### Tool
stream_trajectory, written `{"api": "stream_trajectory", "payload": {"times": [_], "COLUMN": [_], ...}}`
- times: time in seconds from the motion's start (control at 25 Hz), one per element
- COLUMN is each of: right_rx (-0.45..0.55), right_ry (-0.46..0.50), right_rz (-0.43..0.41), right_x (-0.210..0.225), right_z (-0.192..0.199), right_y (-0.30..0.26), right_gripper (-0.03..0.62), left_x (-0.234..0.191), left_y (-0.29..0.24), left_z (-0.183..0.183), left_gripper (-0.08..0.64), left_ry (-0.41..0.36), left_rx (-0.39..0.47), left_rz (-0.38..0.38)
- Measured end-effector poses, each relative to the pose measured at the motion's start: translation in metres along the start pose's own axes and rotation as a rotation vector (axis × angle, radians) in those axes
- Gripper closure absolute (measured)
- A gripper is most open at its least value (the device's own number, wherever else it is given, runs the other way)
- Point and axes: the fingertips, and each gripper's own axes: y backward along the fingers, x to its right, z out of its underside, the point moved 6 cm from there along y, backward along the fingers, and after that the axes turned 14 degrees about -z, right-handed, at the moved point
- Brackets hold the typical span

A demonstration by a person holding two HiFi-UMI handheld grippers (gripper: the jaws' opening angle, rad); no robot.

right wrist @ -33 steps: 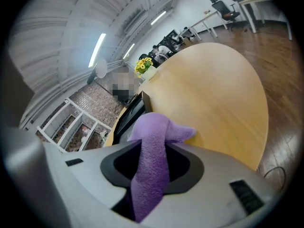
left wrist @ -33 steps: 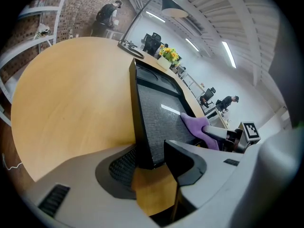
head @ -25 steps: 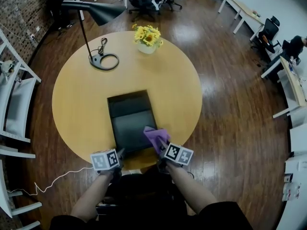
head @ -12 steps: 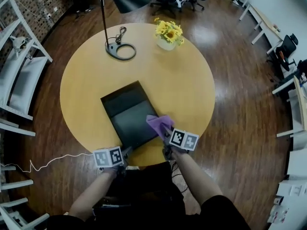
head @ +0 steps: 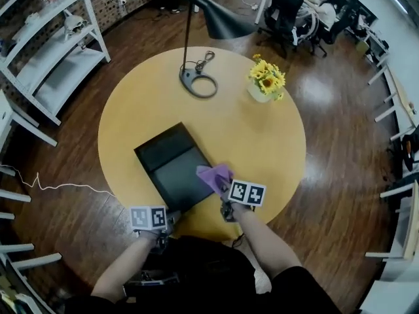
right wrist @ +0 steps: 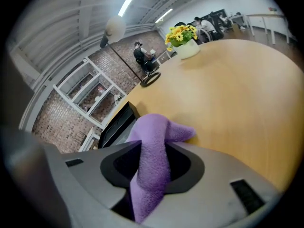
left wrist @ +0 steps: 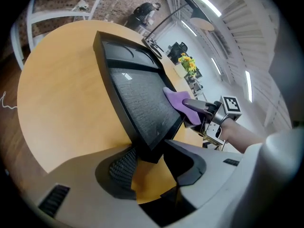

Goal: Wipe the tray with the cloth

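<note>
Head view: one tray (head: 167,152), one cloth (head: 214,175), left claw (head: 173,214), right claw (head: 224,190)

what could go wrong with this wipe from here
The left gripper holds the tray only by its near corner, close to the table edge, so a wipe may swivel or slide it off. The right gripper pinches the cloth in a narrow bunch; its jaw tips might scrape the tray.

Head view steeply down on the table (head: 249,129); gripper views low, close; tray (head: 173,169) common to all.
</note>
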Motion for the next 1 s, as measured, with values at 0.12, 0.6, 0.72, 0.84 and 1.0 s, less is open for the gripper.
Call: {"api": "stream_trajectory", "payload": {"times": [0.12, 0.6, 0.72, 0.84, 1.0], "right_rx": [-0.07, -0.026, 0.072, 0.197, 0.319], "right_ry": [0.062, 0.299, 0.236, 0.113, -0.097], "right_rz": [-0.027, 0.088, 0.113, 0.099, 0.116], "right_x": [0.011, 0.03, 0.033, 0.029, 0.028], "right_z": [-0.022, -0.052, -0.049, -0.044, -0.025], "right_y": [-0.004, 0.01, 0.025, 0.042, 0.046], "right_gripper": [0.462, 0.454, 0.47, 0.474, 0.473], "left_x": [0.021, 0.078, 0.076, 0.065, 0.01], "left_y": [-0.008, -0.035, -0.038, -0.019, 0.009], "left_z": [0.005, 0.01, 0.005, -0.016, -0.09], "left_gripper": [0.396, 0.37, 0.368, 0.37, 0.37], "left_ry": [0.047, -0.015, -0.034, -0.08, -0.188], "left_rx": [0.035, 0.052, 0.009, 0.039, 0.235], "left_rz": [-0.018, -0.034, 0.006, 0.046, -0.066]}}
